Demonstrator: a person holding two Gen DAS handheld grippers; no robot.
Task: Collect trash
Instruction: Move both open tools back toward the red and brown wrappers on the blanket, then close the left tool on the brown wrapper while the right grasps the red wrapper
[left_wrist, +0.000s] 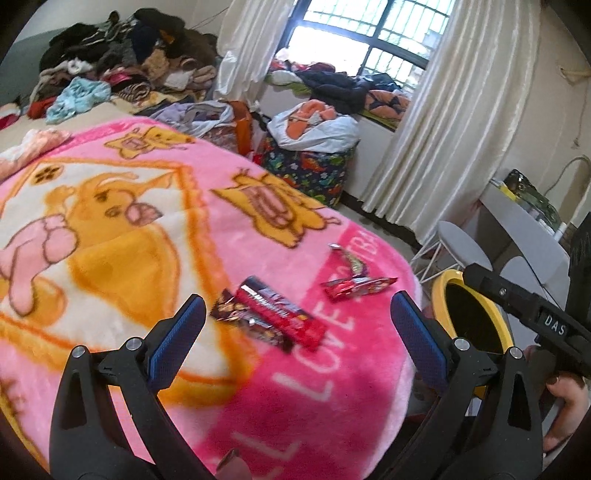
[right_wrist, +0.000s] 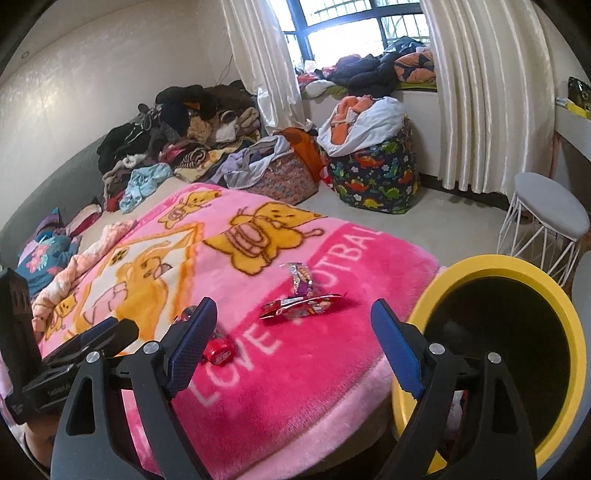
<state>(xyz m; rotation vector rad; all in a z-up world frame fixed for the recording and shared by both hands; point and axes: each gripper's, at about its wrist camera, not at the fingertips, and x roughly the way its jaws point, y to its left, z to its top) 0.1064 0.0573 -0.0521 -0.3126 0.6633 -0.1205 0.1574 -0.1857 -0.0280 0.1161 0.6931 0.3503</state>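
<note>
Left tongs (left_wrist: 295, 310): wide apart, empty, above the wrappers.
Right tongs (right_wrist: 293, 319): wide apart, empty.
Wrappers (left_wrist: 273, 317): scattered on the pink blanket (left_wrist: 110, 221).
Yellow bin (right_wrist: 495, 266): beside the bed.

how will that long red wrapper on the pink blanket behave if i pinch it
The long red wrapper lies flat and looks empty, so probably very light and floppy, likely to droop from a pinch. Its glossy film may be slippery. The plush blanket beneath probably gives, so it could sink rather than slide.
</note>
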